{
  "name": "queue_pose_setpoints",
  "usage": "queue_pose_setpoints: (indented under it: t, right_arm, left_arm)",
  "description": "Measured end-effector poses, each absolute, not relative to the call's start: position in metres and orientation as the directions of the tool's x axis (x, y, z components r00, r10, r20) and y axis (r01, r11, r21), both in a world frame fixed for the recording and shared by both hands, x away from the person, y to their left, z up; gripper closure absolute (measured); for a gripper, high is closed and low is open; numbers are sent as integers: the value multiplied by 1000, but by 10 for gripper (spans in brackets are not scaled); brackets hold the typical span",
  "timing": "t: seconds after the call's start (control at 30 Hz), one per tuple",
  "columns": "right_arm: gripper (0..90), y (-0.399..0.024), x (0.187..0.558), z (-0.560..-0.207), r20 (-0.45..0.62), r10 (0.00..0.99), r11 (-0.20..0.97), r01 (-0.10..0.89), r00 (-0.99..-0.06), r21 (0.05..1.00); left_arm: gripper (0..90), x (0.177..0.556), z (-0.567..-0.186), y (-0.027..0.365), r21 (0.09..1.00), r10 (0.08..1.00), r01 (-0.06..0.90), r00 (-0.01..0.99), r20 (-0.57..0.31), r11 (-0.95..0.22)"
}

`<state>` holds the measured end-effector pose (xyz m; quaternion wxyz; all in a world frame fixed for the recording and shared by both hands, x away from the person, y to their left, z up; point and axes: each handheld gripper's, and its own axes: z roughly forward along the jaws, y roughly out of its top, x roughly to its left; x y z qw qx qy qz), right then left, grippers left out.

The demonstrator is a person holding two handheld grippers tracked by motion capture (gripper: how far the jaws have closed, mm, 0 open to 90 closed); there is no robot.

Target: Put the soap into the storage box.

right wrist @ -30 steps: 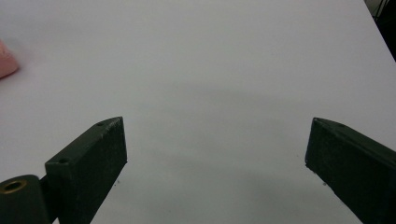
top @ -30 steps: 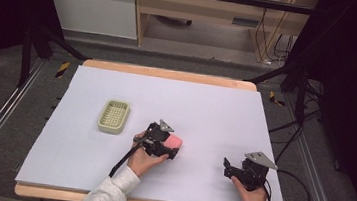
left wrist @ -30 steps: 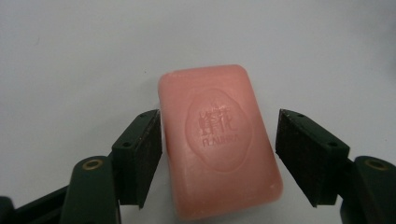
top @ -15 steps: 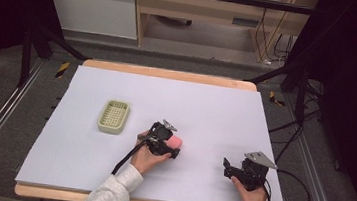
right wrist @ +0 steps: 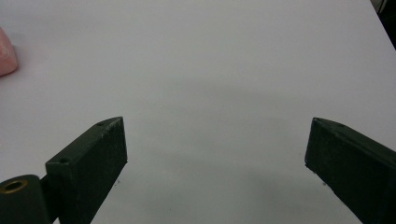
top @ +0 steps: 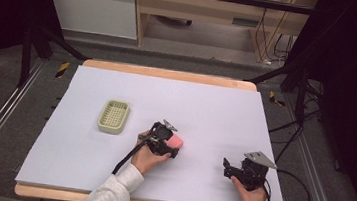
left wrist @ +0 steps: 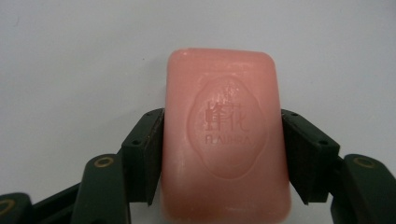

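A pink bar of soap (left wrist: pixel 225 140) is sitting between the two black jaws of the left gripper (left wrist: pixel 223 154), and both pads are pressing flat against its long sides, so the claw is pinching the soap. An oval stamp with raised characters and a line of small letters is facing up on the bar's top, and the white table sheet (left wrist: pixel 70 60) is lying beneath it. From the high view, the left gripper (top: pixel 168 140) is resting near the middle of the white sheet (top: pixel 206 103), with the soap (top: pixel 176 141) showing as a pink patch at its far right end and the person's left hand (top: pixel 146 158) wrapping the grip from behind. A pale green slatted soap dish (top: pixel 114 116) is sitting to the left of the soap and a little farther from the person, well apart from it and touching neither gripper. The right gripper (top: pixel 234 167) is lying to the right of the soap, nearer the person's edge of the sheet, with the right hand (top: pixel 251 192) holding it. Along its own view, the right gripper (right wrist: pixel 215 149) is holding its jaws spread wide over bare sheet (right wrist: pixel 219 70), gripping nothing, while a corner of the soap (right wrist: pixel 6 53) is peeking in at the far left edge.
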<state>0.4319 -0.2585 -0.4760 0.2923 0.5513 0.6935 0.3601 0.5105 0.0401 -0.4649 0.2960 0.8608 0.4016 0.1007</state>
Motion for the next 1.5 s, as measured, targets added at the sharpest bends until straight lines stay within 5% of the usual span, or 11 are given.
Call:
queue_pose_setpoints:
  t: [0.67,1.5]
  right_arm:
    - [59,-259,432,-475,-6,975,131,551,-223,824]
    - [59,-259,431,-475,-6,976,128,550,-218,825]
  left_arm:
    - [374,499,-447,49,605,724,594,688,-39,-531]
    - [374,491,-415,123,659,783,611,619,-55,-437]
